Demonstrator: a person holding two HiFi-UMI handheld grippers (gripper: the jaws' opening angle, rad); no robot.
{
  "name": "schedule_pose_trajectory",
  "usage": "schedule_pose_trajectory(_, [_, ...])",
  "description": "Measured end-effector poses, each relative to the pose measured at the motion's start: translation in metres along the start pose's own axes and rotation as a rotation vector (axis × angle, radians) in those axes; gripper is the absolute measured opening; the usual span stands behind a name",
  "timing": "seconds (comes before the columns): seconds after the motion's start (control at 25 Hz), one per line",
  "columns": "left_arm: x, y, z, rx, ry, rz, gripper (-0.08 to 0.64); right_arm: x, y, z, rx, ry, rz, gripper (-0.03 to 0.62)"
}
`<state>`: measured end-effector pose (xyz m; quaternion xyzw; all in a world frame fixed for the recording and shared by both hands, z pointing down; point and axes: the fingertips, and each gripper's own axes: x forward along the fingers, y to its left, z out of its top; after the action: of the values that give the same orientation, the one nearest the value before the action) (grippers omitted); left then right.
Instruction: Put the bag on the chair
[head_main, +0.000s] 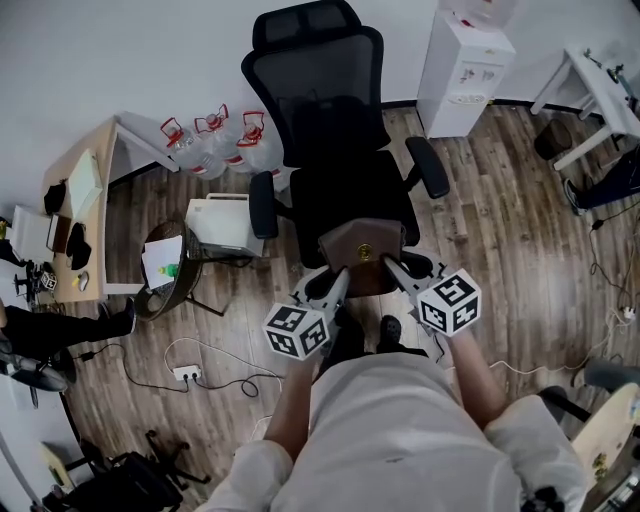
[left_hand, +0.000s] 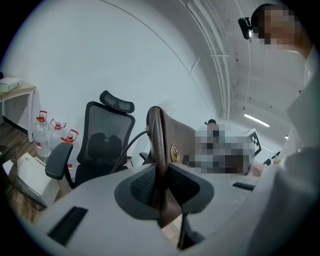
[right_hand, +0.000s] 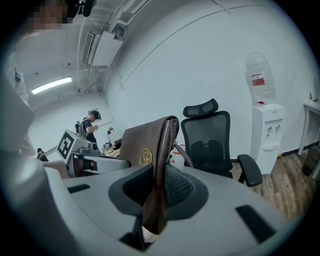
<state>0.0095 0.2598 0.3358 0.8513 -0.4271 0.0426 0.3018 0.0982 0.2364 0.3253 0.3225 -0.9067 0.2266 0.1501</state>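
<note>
A brown leather bag (head_main: 360, 255) with a round gold emblem hangs between my two grippers, over the front edge of the black office chair's seat (head_main: 350, 200). I cannot tell whether it touches the seat. The left gripper (head_main: 335, 285) is shut on the bag's left edge, and the right gripper (head_main: 392, 268) is shut on its right edge. In the left gripper view the bag's edge (left_hand: 159, 145) is pinched upright between the pads of the left gripper (left_hand: 162, 187), with the chair (left_hand: 102, 145) behind. In the right gripper view the bag (right_hand: 150, 142) stands clamped in the right gripper (right_hand: 159, 187), the chair (right_hand: 210, 135) beyond.
Three water bottles (head_main: 215, 140) stand left of the chair, beside a white box (head_main: 222, 222) and a round stool with papers (head_main: 165, 265). A desk (head_main: 85, 200) lies far left. A water dispenser (head_main: 465, 70) stands at the back right. A power strip (head_main: 187, 373) and cables lie on the floor.
</note>
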Motion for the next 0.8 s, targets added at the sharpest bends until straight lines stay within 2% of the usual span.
schedule_pose_trajectory(0.28, [0.008,0.031,0.018,0.003,0.003,-0.011,0.049,0.032,-0.006,0.015,-0.008,0.014,-0.014,0.066])
schedule_pose_trajectory(0.8, [0.014,0.080,0.046,0.022,0.040,-0.082,0.049,0.079,-0.007,0.037,0.021,0.010,-0.098,0.067])
